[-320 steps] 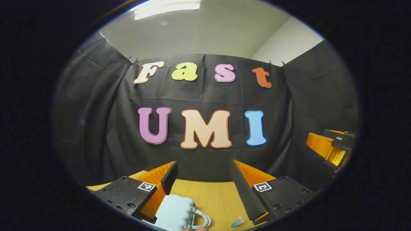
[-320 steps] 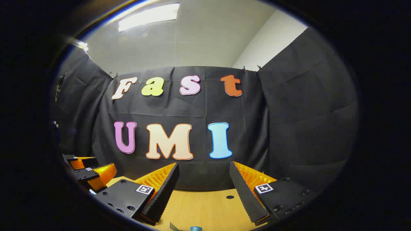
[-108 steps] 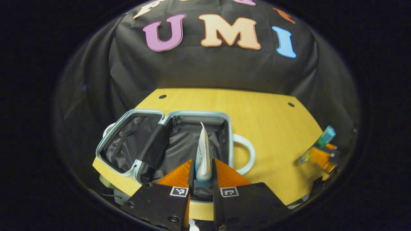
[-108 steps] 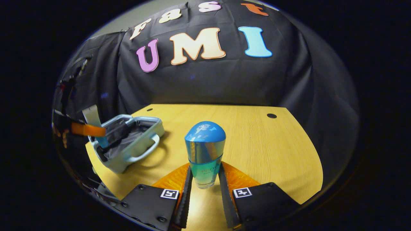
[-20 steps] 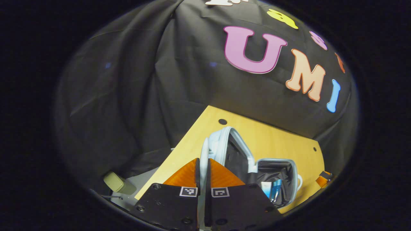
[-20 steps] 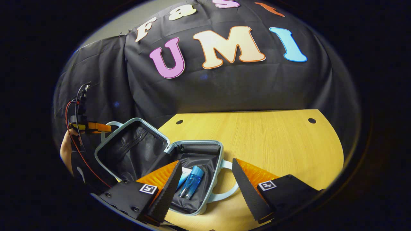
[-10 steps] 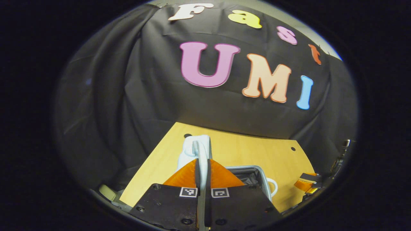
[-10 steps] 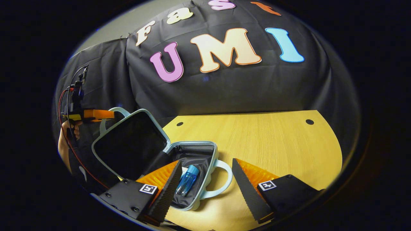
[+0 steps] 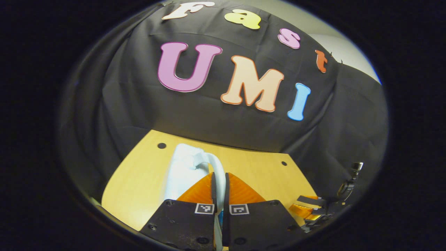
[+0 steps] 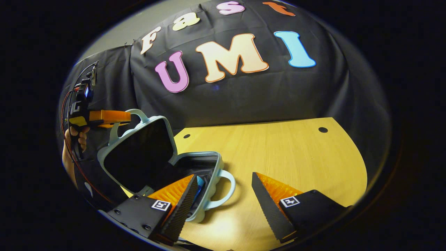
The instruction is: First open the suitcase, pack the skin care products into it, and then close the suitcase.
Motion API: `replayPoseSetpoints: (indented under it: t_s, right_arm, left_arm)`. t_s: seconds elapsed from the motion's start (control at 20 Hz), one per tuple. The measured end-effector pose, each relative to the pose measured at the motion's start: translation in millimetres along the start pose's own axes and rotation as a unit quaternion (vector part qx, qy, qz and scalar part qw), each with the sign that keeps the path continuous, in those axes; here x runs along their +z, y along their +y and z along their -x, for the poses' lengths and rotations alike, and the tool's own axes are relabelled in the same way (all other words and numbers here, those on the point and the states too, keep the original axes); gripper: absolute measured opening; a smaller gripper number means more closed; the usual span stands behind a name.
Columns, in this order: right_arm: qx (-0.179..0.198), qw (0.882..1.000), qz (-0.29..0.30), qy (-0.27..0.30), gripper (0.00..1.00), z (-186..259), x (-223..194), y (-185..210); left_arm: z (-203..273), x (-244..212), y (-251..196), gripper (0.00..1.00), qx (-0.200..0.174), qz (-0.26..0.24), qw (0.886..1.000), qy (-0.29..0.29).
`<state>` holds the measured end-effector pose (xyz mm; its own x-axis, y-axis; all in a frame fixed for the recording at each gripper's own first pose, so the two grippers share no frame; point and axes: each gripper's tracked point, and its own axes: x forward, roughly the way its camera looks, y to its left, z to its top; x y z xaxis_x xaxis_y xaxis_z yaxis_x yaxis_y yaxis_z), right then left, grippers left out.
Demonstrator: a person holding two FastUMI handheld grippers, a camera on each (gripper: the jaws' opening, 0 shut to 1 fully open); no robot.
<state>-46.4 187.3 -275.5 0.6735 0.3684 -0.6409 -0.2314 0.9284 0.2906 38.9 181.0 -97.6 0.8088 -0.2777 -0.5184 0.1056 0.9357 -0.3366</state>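
The small light-blue suitcase lies on the wooden table (image 10: 278, 153), with its lid (image 10: 139, 153) swung up past upright and leaning over the base (image 10: 212, 164). In the left gripper view my left gripper (image 9: 219, 176) is shut on the lid's pale handle (image 9: 217, 167), and the lid's shell (image 9: 181, 170) stands just beyond it. The right gripper view shows that left gripper (image 10: 118, 118) pinching the same handle at the lid's top. My right gripper (image 10: 223, 175) hangs open near the base's handle (image 10: 226, 190), holding nothing. A bit of the blue bottle (image 10: 200, 182) peeks out inside the base.
A hand (image 10: 75, 139) holds the left gripper at the table's left edge, with cables above it. The right gripper (image 9: 313, 209) appears low at the right of the left gripper view. Bare tabletop stretches right of and behind the suitcase.
The left gripper has lifted the lid by its handle from nearly flat open to leaning over the base. The products are now mostly hidden. The right gripper stays open and has hardly moved.
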Motion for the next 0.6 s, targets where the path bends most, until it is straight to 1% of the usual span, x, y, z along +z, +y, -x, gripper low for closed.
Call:
replayPoseSetpoints:
  t_s: [0.1,0.25,0.6]
  right_arm:
    - [-0.009,1.000,-0.003,-0.004,0.98,7,2,-10]
    - [-0.022,1.000,-0.004,-0.009,0.98,17,4,-26]
    - [-0.049,0.999,-0.014,-0.012,0.98,38,3,-62]
  left_arm:
    - [-10,-9,-18,0.01,-0.020,0.010,1.000,0.008]
    - [-23,-26,-41,0.01,-0.039,0.000,0.999,0.028]
    - [-53,-74,-85,0.02,-0.071,-0.009,0.995,0.073]
